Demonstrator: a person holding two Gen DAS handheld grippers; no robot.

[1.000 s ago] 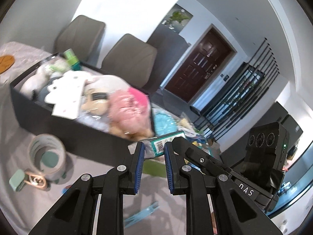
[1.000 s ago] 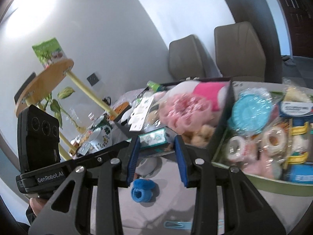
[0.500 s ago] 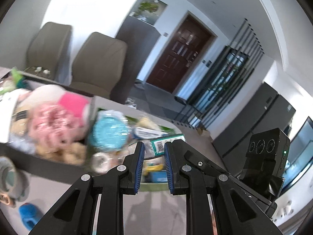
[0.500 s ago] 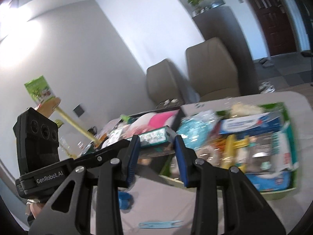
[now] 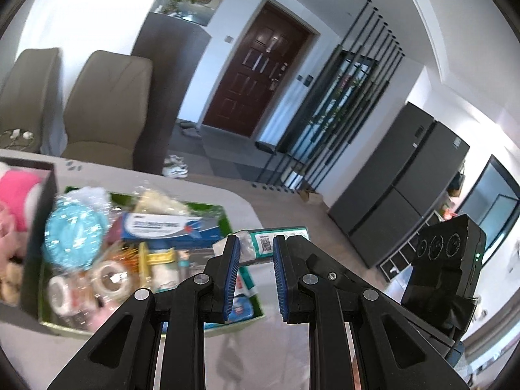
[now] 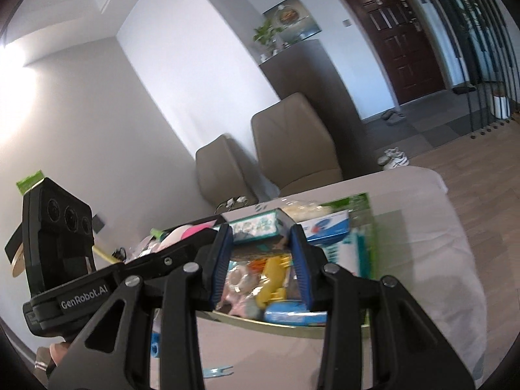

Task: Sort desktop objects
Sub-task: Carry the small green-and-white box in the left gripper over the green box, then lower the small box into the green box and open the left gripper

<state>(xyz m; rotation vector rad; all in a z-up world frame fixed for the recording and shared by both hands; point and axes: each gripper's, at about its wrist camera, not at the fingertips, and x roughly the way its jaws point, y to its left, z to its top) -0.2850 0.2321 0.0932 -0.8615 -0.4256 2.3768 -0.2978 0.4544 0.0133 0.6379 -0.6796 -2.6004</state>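
Note:
Both grippers hold one small teal-and-white box between them. In the left wrist view my left gripper is shut on the box's end with the QR code. In the right wrist view my right gripper is shut on the same box. The box hangs over a green tray packed with several items: a blue boxed item, tape rolls, a round turquoise item. The tray also shows in the right wrist view.
A black bin with pink plush toys stands left of the tray. Two beige chairs stand behind the table. A blue ring and a light-blue clip lie on the grey tablecloth.
Both grippers have carried the box to the right, from over the black bin to over the green tray. Both stay shut on it.

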